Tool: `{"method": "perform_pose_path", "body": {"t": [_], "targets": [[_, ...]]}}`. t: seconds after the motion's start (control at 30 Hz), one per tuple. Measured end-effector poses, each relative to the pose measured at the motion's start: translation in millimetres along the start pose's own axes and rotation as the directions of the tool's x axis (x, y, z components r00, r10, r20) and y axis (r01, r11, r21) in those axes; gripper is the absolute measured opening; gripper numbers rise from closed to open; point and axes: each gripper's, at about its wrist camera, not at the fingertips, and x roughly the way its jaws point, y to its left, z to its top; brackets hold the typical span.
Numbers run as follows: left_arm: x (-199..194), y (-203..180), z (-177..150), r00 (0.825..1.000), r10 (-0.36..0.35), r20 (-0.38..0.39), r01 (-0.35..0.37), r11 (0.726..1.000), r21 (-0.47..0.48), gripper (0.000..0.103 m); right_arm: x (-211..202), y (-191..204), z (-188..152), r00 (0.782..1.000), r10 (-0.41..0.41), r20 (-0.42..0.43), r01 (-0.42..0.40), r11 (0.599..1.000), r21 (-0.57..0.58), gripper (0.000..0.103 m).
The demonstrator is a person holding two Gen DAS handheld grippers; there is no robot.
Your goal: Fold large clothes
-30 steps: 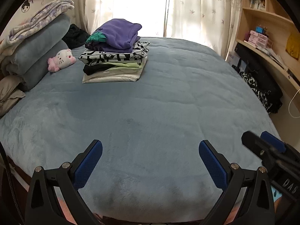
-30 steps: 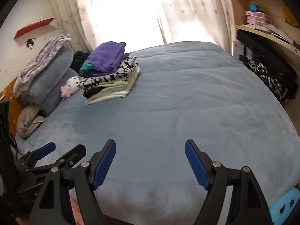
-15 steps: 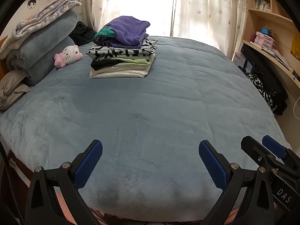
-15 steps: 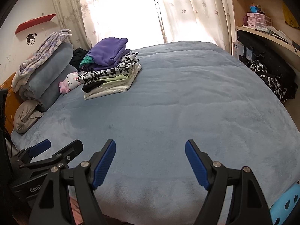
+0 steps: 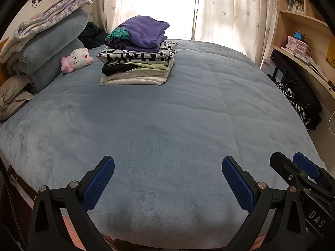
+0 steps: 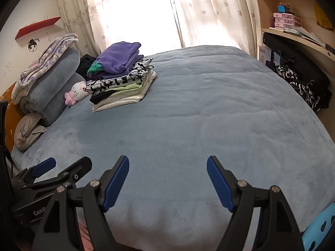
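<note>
A stack of folded clothes [image 5: 138,62] with a purple garment [image 5: 144,31] on top sits at the far left of the blue bed [image 5: 167,125]. It also shows in the right wrist view [image 6: 123,79]. My left gripper [image 5: 167,167] is open and empty over the bed's near edge. My right gripper [image 6: 167,167] is open and empty beside it, and shows in the left wrist view [image 5: 293,167] at the lower right. A heap of black and patterned clothes [image 5: 297,102] hangs off the desk at the right, also in the right wrist view [image 6: 301,83].
Folded blankets and pillows [image 5: 46,48] and a pink and white plush cat [image 5: 76,59] lie at the bed's left. A wooden shelf unit [image 5: 303,41] stands at the right. Curtains [image 5: 226,10] cover a bright window behind the bed. A light blue object [image 6: 320,228] sits at the lower right.
Both grippers have drawn back a little and tilted up, so the bed and the stack sit lower in view. Both stay open and empty.
</note>
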Motion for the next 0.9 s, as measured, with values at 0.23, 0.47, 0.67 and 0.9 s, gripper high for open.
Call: {"method": "perform_pose_path", "body": {"t": [0.23,0.47,0.67,0.9], "targets": [[2.1,0.0,-0.2,1.0,-0.002,-0.009,0.002,1.0,-0.004,0.101,1.3,-0.1,-0.5,1.0,-0.006,0.001,0.006,1.0,0.002,0.077],[5.3,1.8,-1.2,1.0,0.0,-0.019,0.0,1.0,-0.003,0.101,2.5,-1.0,-1.7,1.0,-0.006,-0.002,0.006,1.0,0.004,0.077],[5.7,1.7,-2.1,1.0,0.002,-0.02,-0.002,1.0,-0.002,0.101,4.2,-1.6,-2.0,1.0,-0.008,-0.004,0.008,1.0,0.005,0.077],[6.4,1.5,-1.6,1.0,0.001,-0.023,-0.001,1.0,-0.004,0.101,5.4,-1.5,-3.2,1.0,-0.008,-0.005,0.008,1.0,0.008,0.077]]}}
